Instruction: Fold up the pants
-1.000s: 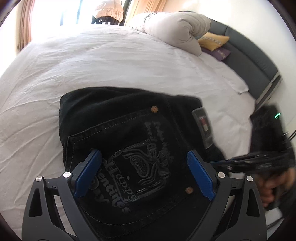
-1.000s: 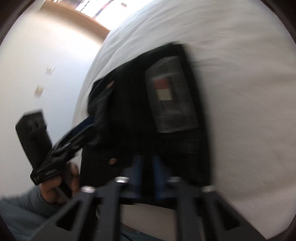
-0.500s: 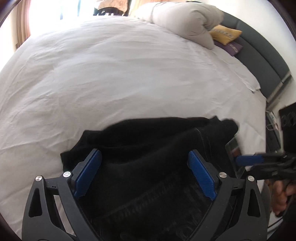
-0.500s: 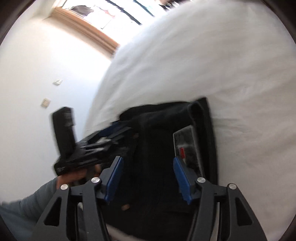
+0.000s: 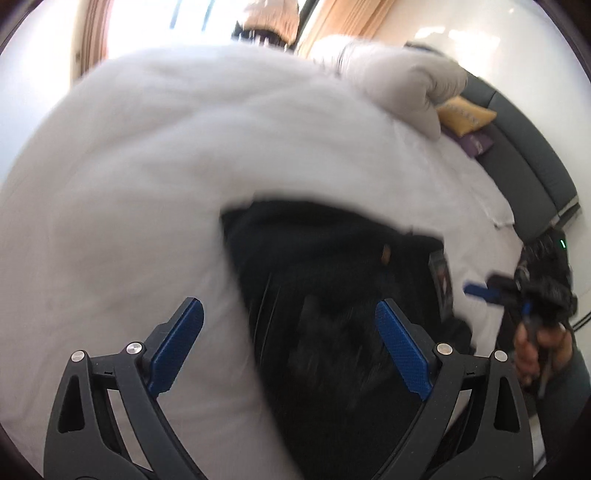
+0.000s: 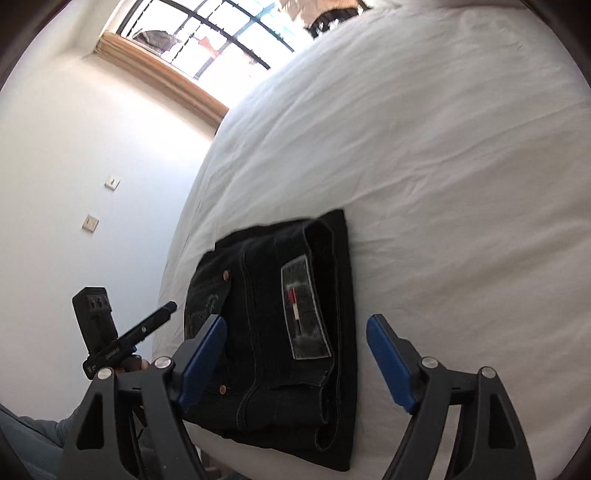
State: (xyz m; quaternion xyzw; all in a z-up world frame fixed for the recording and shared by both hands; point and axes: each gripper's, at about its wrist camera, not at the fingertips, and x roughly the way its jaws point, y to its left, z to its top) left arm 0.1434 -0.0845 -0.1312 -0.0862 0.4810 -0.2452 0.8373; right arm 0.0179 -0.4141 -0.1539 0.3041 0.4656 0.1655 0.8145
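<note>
Black folded jeans [image 6: 258, 266] with a grey patch label lie flat near the bed's edge. In the left wrist view the jeans [image 5: 325, 266] are blurred. My right gripper [image 6: 295, 321] hovers over their near end, its jaws opening, with the pads clear of the cloth. It also shows at the right of the left wrist view as the right gripper [image 5: 476, 290], held in a hand. My left gripper [image 5: 288, 306] is open and empty, its right finger over the jeans and its left finger over the sheet. From the right wrist, the left gripper [image 6: 166, 310] is left of the jeans.
A white sheet covers the wide bed [image 6: 443, 147]. A rolled white duvet [image 5: 406, 85], a yellow cushion [image 5: 465, 114] and a grey headboard [image 5: 528, 147] are at the far right. A white wall with switches [image 6: 110, 182] and a window [image 6: 221, 26] are left of the bed.
My right gripper went from shut on the jeans to open and drew back from them. My left gripper stayed open and shifted left, so the jeans now sit to its right.
</note>
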